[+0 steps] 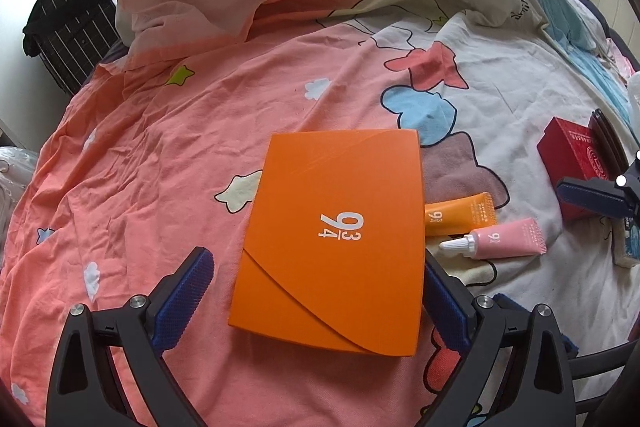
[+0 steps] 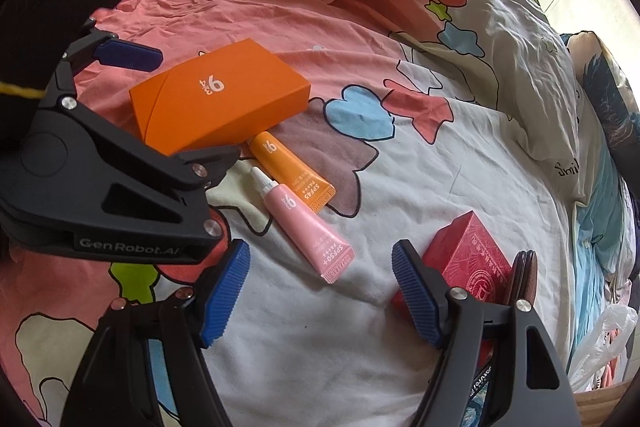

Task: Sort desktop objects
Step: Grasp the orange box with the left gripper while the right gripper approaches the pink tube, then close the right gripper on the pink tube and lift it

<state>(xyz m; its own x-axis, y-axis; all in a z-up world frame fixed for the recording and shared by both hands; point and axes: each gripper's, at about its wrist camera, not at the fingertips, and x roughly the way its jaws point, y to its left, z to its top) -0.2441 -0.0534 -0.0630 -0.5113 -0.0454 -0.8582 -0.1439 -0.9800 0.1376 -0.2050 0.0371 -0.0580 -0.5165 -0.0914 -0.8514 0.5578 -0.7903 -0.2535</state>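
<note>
Left wrist view: your left claw (image 1: 316, 291) stands spread wide around the orange box (image 1: 332, 247) on the bed (image 1: 160, 147), its pads apart from the box sides. Right wrist view: your right claw (image 2: 320, 291) hangs open and empty over the sheet, pink tube (image 2: 304, 227) just ahead, red box (image 2: 468, 259) beside its right finger.

Both wrist views look steeply down, close, sharing the orange box (image 1: 332, 247).

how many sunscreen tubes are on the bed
2: the orange tube lies against the orange box; the pink tube lies right beside it, nearer the right gripper. Others may be hidden.
</note>
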